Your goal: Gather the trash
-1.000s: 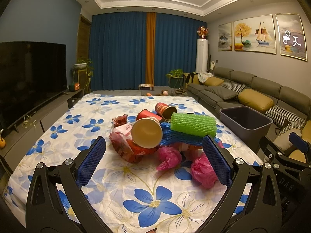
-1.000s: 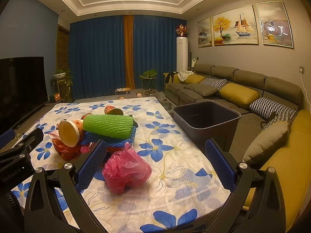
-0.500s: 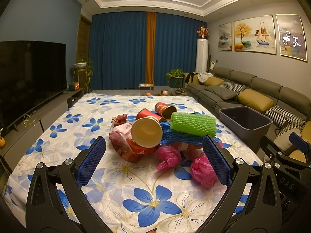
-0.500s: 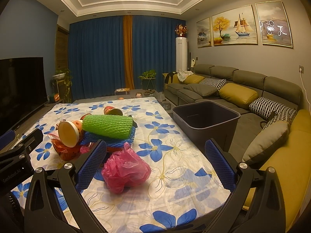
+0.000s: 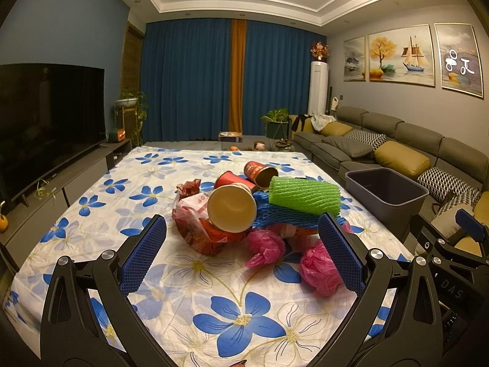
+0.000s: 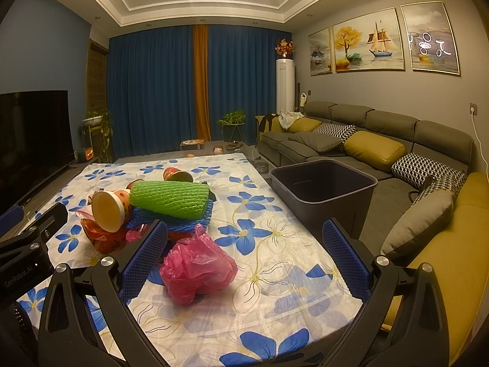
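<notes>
A pile of trash lies on the flowered tablecloth (image 5: 91, 189): a green foam net roll (image 5: 304, 195) on a blue foam net (image 5: 275, 217), a paper cup (image 5: 231, 204) lying on its side, two red cups (image 5: 259, 172) behind, a red plastic bag (image 5: 195, 229) and two pink plastic bags (image 5: 319, 267). My left gripper (image 5: 243, 255) is open and empty, just in front of the pile. My right gripper (image 6: 244, 260) is open and empty, with a pink bag (image 6: 197, 267) between its fingers near the left one. A dark grey bin (image 6: 324, 192) stands at the table's right side.
A grey sofa with yellow and patterned cushions (image 6: 373, 150) runs along the right wall. A TV (image 5: 45, 116) on a low cabinet stands left. Blue curtains (image 5: 189, 82) and plants are at the far end. The right gripper's body shows in the left wrist view (image 5: 452, 253).
</notes>
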`<state>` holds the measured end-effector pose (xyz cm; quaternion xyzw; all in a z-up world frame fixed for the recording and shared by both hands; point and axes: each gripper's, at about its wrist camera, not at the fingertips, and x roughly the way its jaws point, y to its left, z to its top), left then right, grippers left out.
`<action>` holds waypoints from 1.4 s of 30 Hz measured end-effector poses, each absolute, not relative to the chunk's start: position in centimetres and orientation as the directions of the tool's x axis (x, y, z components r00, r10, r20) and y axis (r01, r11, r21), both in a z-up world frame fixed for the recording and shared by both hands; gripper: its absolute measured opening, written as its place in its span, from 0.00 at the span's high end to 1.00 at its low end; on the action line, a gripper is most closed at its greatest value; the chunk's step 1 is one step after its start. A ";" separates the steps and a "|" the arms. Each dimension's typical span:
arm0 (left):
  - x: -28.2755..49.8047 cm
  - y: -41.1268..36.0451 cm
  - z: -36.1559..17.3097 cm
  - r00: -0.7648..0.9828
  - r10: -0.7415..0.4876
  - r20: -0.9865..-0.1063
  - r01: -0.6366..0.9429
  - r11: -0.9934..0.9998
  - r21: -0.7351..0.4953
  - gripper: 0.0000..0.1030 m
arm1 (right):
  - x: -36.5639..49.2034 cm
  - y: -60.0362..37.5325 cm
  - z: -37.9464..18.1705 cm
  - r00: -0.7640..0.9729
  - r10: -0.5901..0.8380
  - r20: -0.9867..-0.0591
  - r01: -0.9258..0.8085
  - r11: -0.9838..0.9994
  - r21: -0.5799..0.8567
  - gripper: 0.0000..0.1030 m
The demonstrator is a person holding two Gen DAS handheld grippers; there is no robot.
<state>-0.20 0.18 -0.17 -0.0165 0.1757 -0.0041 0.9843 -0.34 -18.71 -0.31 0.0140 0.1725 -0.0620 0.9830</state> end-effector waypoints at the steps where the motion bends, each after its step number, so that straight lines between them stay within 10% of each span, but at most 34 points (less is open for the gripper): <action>1: -0.2 0.2 -0.2 0.938 -0.013 -0.346 0.002 0.999 -0.034 0.05 | -0.4 -18.7 -0.3 0.933 -0.117 -0.340 0.127 0.992 0.006 0.05; 42: 0.4 0.4 -1.9 0.933 -0.017 -0.359 -0.003 0.999 -0.054 0.05 | 0.5 -18.0 -1.5 0.932 -0.066 -0.357 0.073 0.997 0.006 0.05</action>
